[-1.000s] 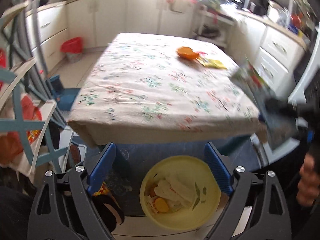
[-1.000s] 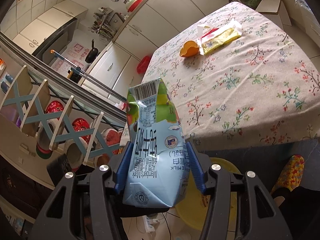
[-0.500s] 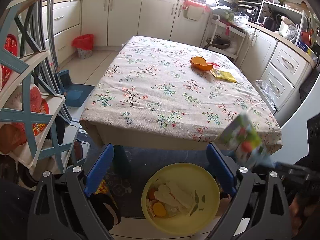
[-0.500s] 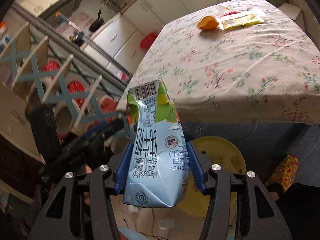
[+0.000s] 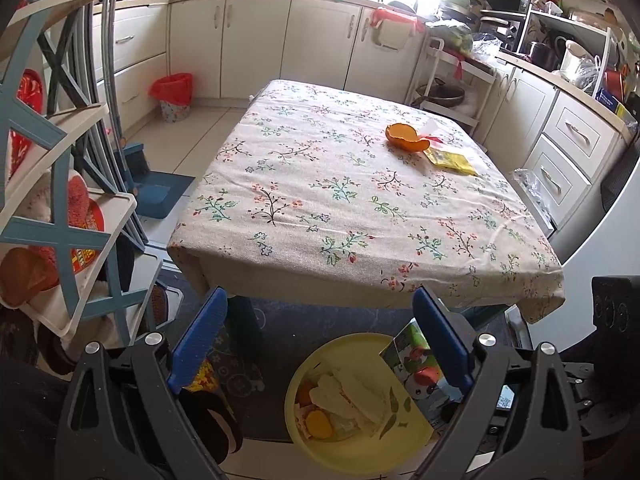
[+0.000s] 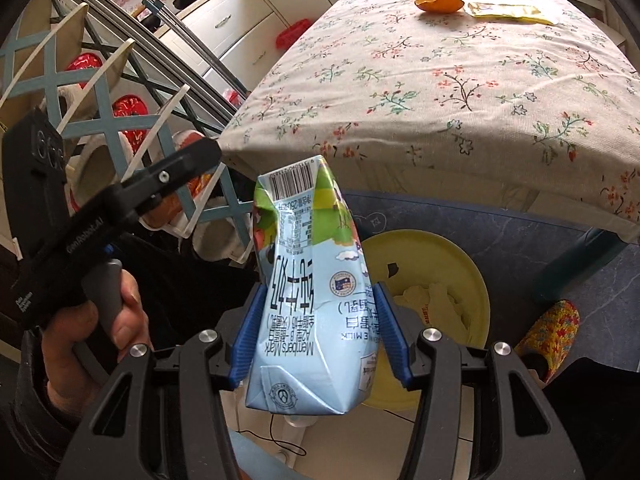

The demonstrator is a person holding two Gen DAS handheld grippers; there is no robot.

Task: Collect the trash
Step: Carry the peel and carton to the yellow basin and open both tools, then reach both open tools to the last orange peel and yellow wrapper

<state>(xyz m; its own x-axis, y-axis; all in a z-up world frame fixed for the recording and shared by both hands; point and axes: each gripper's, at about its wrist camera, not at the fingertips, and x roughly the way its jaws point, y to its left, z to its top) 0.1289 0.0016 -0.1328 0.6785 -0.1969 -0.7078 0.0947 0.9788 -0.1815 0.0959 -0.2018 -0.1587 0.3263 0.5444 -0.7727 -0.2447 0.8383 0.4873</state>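
Note:
My right gripper (image 6: 318,332) is shut on a blue and green milk carton (image 6: 310,292) and holds it over the yellow bin (image 6: 468,276) on the floor. In the left wrist view the carton (image 5: 416,364) sits at the bin's right rim (image 5: 360,452); the bin holds paper scraps and peel. My left gripper (image 5: 320,344) is open and empty above the bin, and shows at the left of the right wrist view (image 6: 176,168). An orange peel (image 5: 406,138) and a yellow wrapper (image 5: 450,158) lie on the floral table (image 5: 320,216).
A blue and white shoe rack (image 5: 60,200) stands at the left. A red-lined waste basket (image 5: 174,96) and a blue dustpan (image 5: 160,192) are beyond it. White cabinets (image 5: 568,148) line the back and right. A patterned slipper (image 6: 548,340) lies beside the bin.
My right gripper has carried the carton down from table height to the bin's rim. My left gripper has pulled back and tilted up a little, showing more of the table.

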